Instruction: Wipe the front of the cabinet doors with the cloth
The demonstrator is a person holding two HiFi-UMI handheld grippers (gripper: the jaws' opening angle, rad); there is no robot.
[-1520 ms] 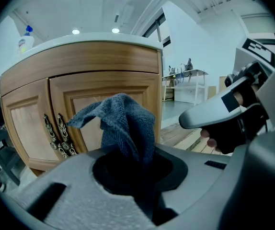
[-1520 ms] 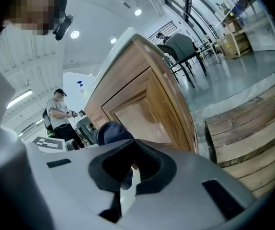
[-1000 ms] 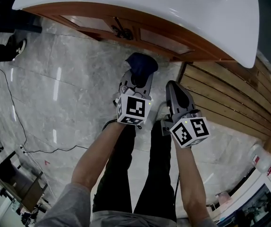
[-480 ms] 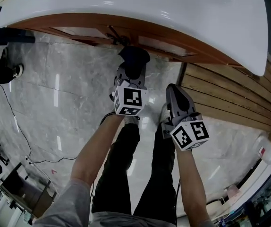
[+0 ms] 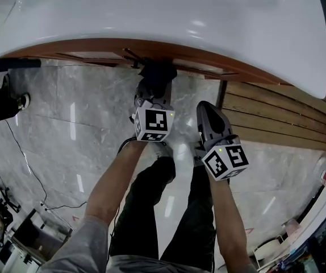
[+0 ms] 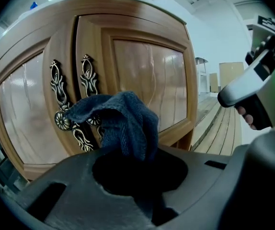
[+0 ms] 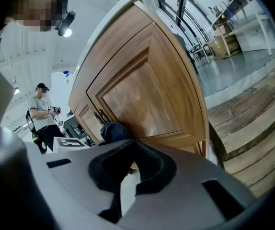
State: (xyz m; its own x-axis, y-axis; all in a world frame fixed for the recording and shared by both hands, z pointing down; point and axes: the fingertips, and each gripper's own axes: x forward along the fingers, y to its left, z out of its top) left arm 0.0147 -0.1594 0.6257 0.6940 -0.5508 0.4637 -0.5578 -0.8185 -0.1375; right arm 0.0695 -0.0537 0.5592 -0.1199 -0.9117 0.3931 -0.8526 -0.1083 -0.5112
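Head view and both gripper views, read left to right. At the left, the two cabinet doors meet at a middle seam that carries a pair of ornate metal handles. Just in front of these handles hangs the dark blue cloth, bunched and clamped in the left gripper under the front edge of the white countertop. Whether the cloth touches the wood cannot be told. At the right, the right gripper has its jaws together on nothing and stands well back from the doors.

Likely hazards:
- A loose fold of the cloth may snag on the scrolled handles during a stroke.
- With so little cloth ahead of the jaws, the hard jaw tips may reach the varnished panel and scratch it.
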